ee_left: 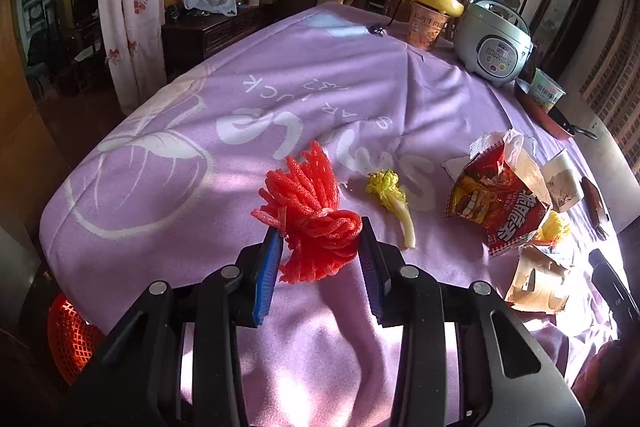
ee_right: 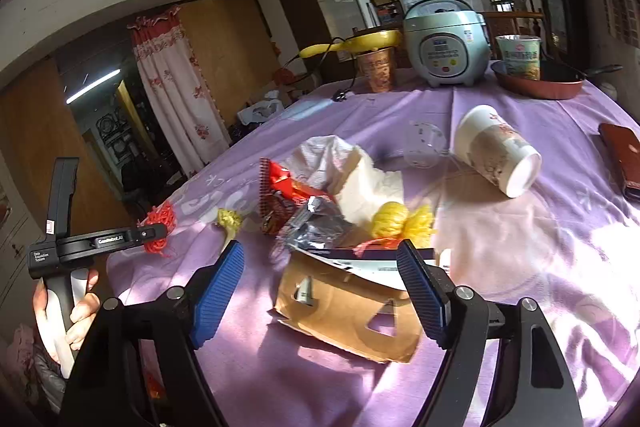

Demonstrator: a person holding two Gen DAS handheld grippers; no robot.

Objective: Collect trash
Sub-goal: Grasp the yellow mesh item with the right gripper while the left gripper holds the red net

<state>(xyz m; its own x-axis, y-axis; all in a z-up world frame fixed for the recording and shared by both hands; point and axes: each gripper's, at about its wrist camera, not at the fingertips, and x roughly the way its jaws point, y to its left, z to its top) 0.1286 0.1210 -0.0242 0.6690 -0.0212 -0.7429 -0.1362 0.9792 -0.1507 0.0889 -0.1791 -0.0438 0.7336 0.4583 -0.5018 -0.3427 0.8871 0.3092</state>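
While the left gripper (ee_left: 320, 239) clamps the red net (ee_left: 316, 211) at center frame, the right gripper (ee_right: 320, 267) hangs unclenched around the brown paper bag (ee_right: 352, 311), lower center. Risk: loose net strands slip out, or 1 jaw snags the purple cloth (ee_left: 200, 107).

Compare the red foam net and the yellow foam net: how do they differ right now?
The red foam net sits clamped in the left gripper; the yellow foam net lies free among the litter, beyond the right gripper, whose jaws stand open. Red is alone; yellow touches the torn cardboard. Both are bunched foam mesh.
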